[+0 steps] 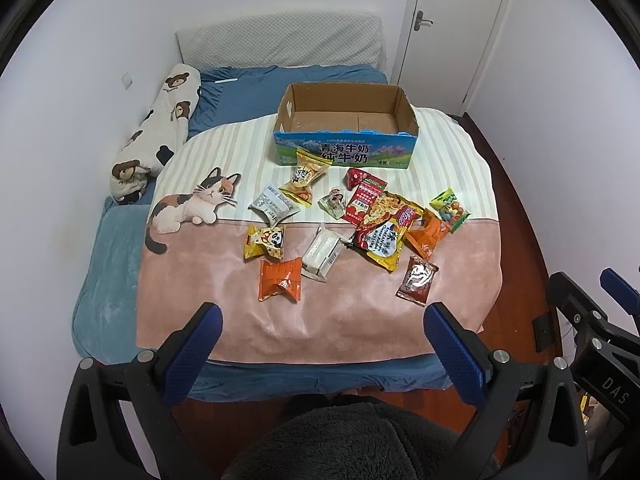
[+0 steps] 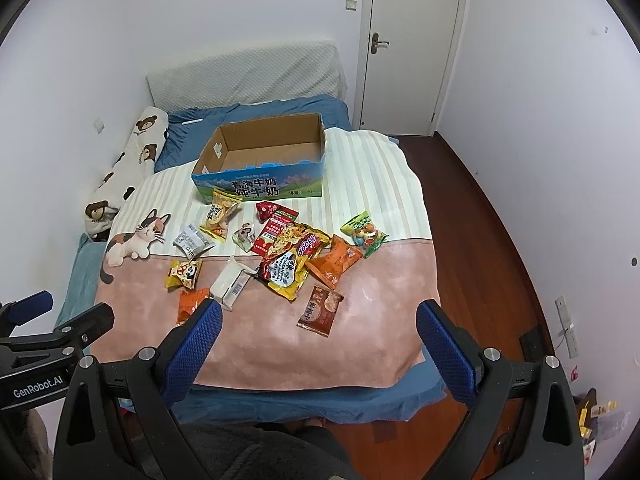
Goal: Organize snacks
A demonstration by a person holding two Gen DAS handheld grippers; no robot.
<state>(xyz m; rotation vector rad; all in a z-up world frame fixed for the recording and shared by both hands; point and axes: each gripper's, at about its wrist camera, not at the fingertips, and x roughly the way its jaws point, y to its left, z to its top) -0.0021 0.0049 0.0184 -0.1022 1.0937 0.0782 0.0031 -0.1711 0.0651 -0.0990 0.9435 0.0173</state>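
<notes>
Several snack packets lie scattered on a cat-print blanket on the bed: an orange packet, a white pack, a brown packet, a big noodle bag and a green candy bag. Behind them stands an open, empty cardboard milk box, also in the right wrist view. My left gripper is open and empty above the blanket's near edge. My right gripper is open and empty, near the brown packet.
A bear-print bolster lies along the left wall. A grey headboard cushion stands behind the bed. A white door is at the back right, with wooden floor right of the bed. My dark fleece-clad lap is below.
</notes>
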